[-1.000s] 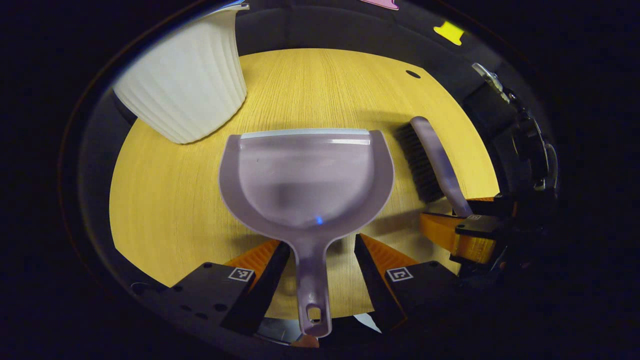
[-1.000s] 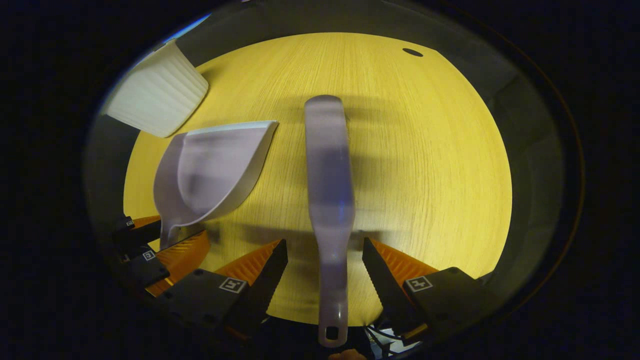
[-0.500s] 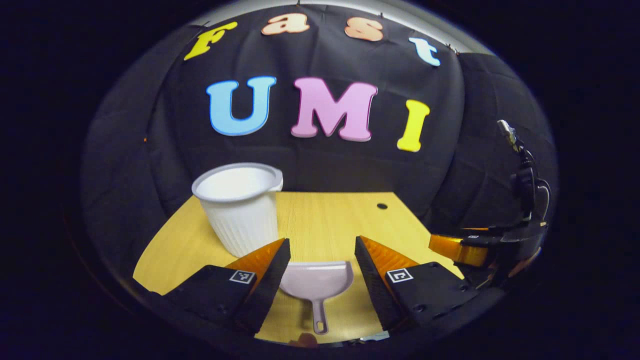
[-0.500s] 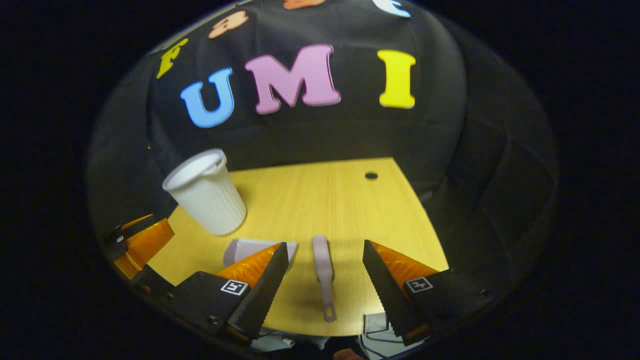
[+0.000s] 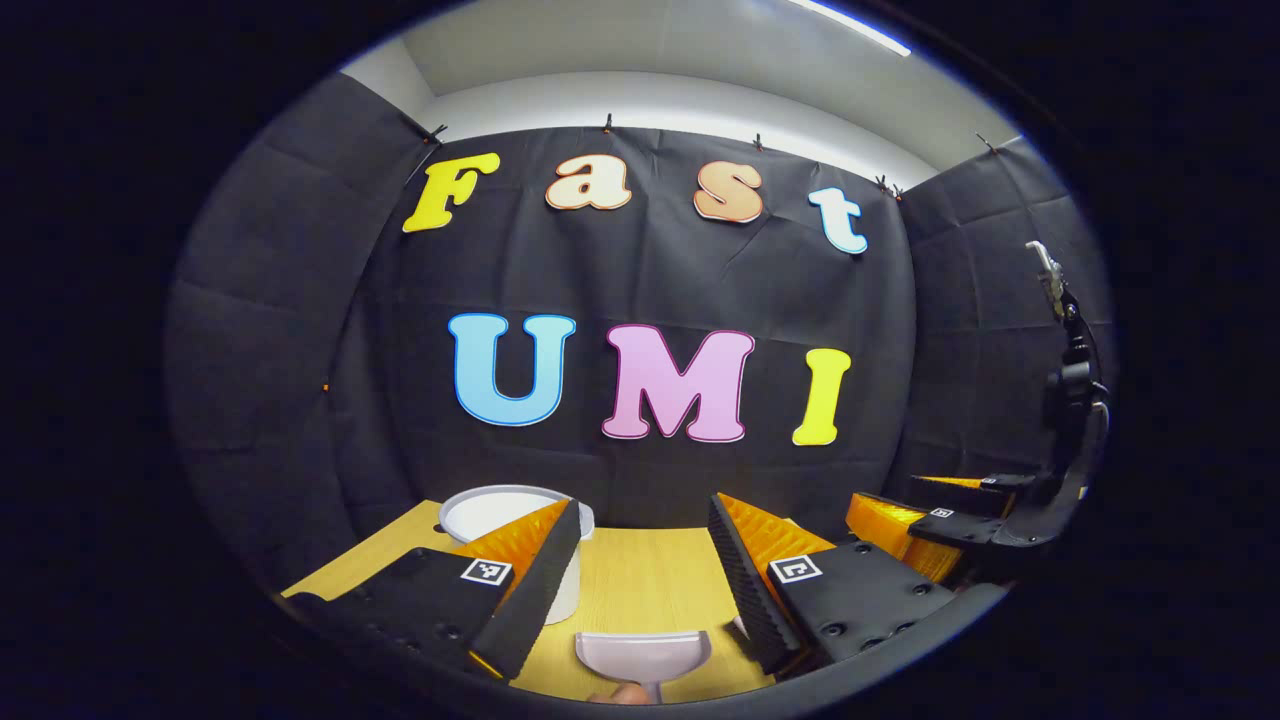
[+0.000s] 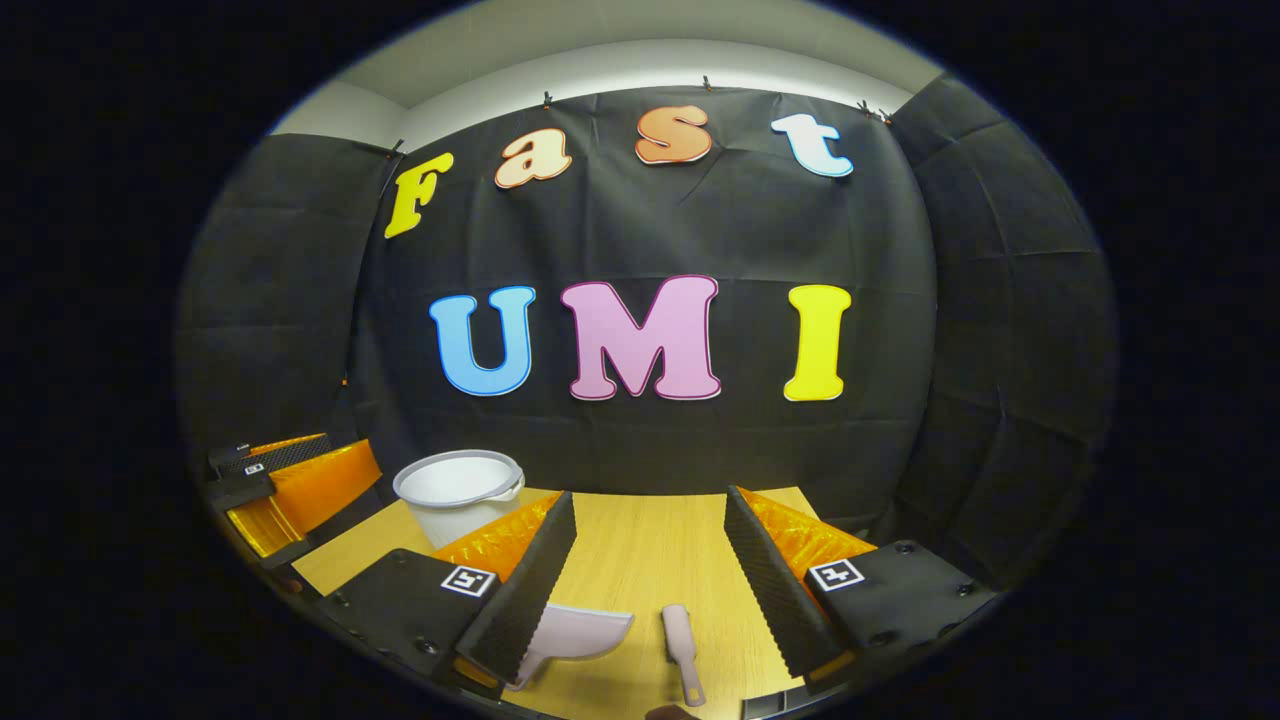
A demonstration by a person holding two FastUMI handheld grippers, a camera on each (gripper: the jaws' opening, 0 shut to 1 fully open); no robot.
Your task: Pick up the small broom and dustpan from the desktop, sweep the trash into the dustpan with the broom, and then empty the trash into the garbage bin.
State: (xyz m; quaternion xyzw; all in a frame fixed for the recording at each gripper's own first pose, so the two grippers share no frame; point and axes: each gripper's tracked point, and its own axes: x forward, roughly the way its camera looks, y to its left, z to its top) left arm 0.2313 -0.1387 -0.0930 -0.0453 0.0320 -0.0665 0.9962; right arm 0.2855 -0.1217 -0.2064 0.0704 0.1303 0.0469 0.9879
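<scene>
Left gripper view first: my left gripper (image 5: 640, 560) has its fingers spread wide with nothing between them, raised and pointing level toward the booth wall. Below the gap lies the dustpan (image 5: 642, 650) flat on the desktop (image 5: 640, 585), its handle toward me at the bottom edge. At the right of that view sits my right gripper (image 5: 915, 505). In the right gripper view, my right gripper (image 6: 650, 560) is likewise wide apart and holds nothing; the small broom (image 6: 682, 645) lies on the wood under it, handle toward me, just beside the dustpan's lip. The white garbage bin (image 6: 458, 490) stands upright farther back on the left. I can make out no trash on the bare wood that shows. Both tools look like thin moulded plastic, so I judge them light, stiff and a little slick; a pinch too near the end could let them swing or twist. I would take the dustpan across its narrow handle close to the pan, and the broom on its handle's flat faces, near the middle.
</scene>
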